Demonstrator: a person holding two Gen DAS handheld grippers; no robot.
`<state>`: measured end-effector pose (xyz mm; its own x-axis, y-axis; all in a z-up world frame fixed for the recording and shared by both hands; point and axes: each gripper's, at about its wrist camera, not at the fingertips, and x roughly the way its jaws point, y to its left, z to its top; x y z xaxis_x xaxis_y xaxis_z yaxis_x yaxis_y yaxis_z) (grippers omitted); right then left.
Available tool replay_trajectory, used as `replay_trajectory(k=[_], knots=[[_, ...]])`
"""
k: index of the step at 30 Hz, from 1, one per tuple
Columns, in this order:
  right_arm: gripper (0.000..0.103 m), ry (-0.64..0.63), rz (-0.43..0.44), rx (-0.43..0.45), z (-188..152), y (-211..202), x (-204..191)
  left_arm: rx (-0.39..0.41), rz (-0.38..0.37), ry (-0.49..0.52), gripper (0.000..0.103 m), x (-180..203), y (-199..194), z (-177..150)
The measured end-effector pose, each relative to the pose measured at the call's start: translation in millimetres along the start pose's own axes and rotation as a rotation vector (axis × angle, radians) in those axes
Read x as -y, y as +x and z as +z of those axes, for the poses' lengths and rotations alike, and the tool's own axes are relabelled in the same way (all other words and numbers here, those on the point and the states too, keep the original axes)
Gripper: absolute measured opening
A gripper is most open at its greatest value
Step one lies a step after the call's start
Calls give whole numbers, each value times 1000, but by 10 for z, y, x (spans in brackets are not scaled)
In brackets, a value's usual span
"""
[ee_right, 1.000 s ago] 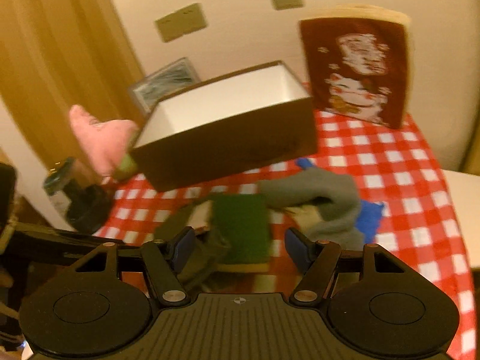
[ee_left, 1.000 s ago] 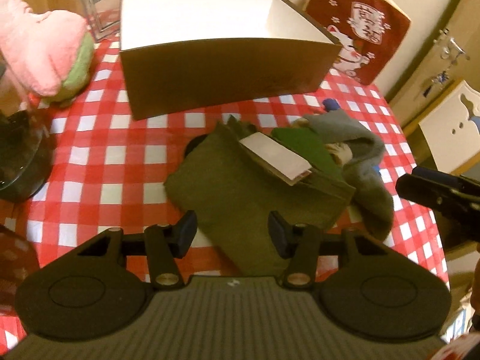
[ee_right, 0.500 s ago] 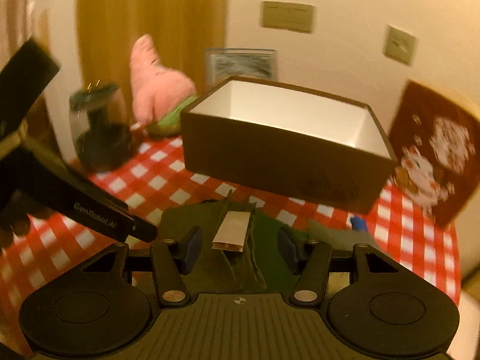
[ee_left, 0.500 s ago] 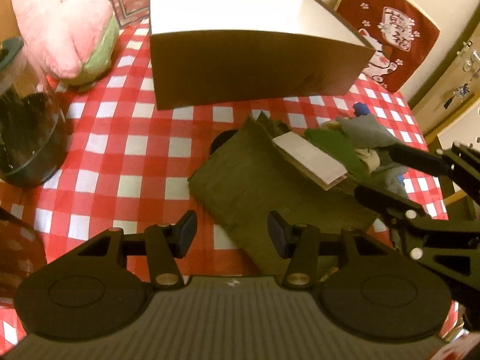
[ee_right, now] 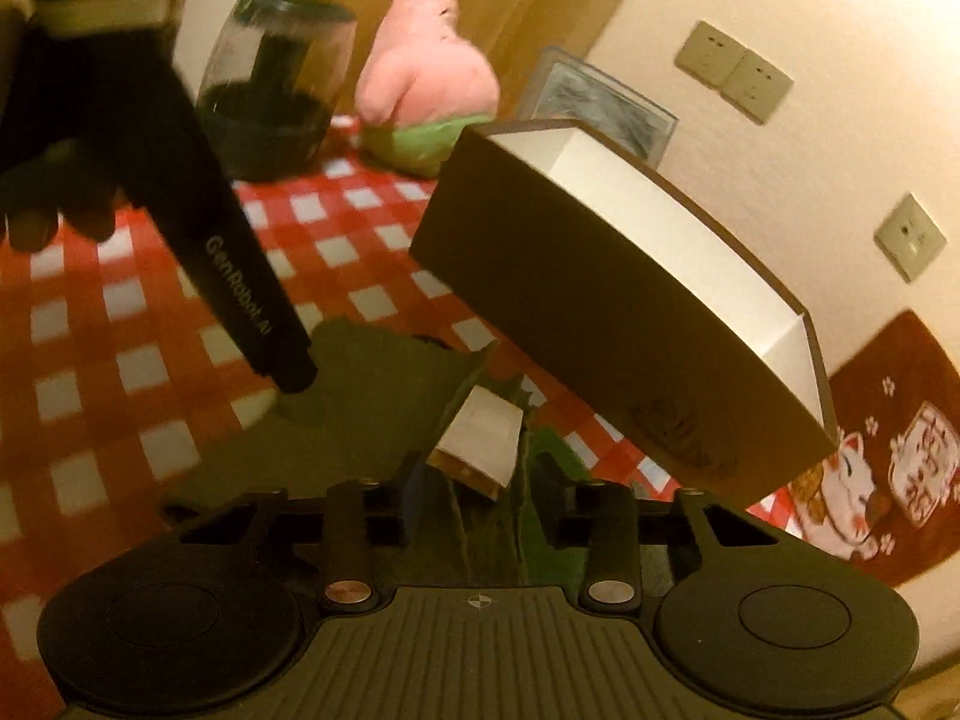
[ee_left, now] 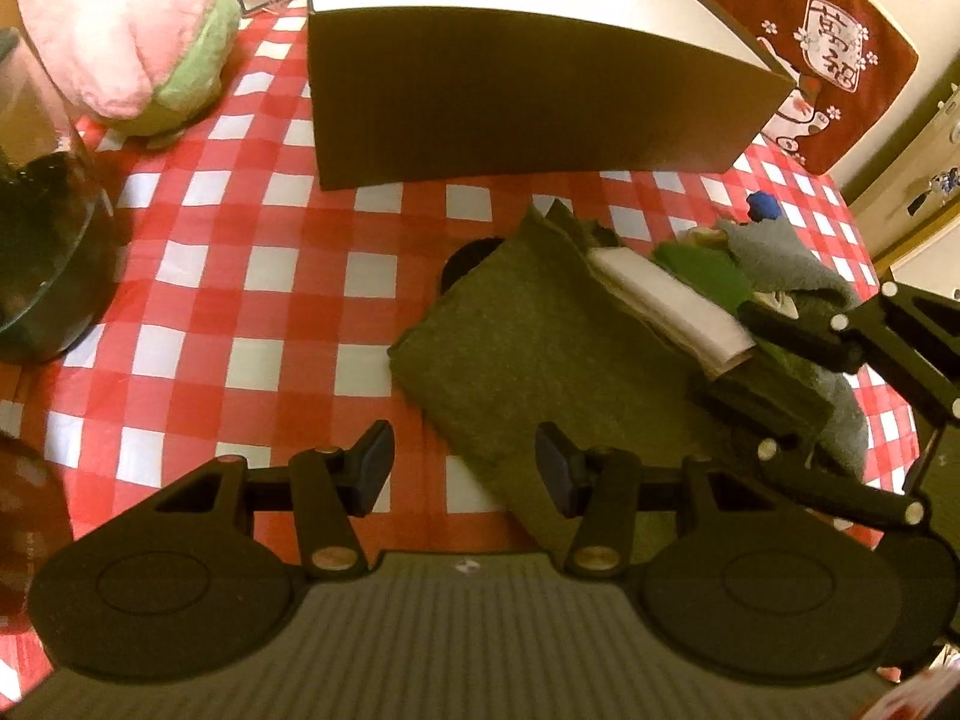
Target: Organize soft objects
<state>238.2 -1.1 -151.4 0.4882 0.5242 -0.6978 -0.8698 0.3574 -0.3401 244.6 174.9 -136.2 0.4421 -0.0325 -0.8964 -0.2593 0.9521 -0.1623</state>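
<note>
Box (ee_left: 528, 102) looks empty; felt pile (ee_left: 540, 354) lies just before it. Right gripper (ee_right: 474, 498) closing around felt, left gripper (ee_left: 462, 462) half-open, empty.

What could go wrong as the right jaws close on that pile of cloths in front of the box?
The right gripper is closing its jaws around several layers at once: the olive cloth, the paper label and the green cloth. It may lift a bundle, or pinch only the label and slip. The left gripper hovers open over the same olive cloth, so the two could collide.
</note>
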Motion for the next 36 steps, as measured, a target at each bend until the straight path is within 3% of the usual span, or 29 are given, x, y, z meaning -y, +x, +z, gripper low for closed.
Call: replay_trajectory(k=[4,7,13,24,31,33,36], knots=[[18,5,4,4,-33,61,47,-11,-1,2,48,-3,51,18],[15,68,20,8,-29,53,132,-14,0,1,48,-8,64,25],[15,409,135,-2,-86,2,511,-22,6,2,48,8,77,20],[12,843,274,38,-265,-244,932,-14,6,8,48,23,14,3],[12,876,264,31,-357,-330,986,-36,-8,-13,48,25,31,-59],[17,922,290,39,-378,-271,993,-35,-7,-14,48,25,21,-62],[49,952,294,31,-358,-237,1007,-23,-5,-9,48,21,-17,-58]])
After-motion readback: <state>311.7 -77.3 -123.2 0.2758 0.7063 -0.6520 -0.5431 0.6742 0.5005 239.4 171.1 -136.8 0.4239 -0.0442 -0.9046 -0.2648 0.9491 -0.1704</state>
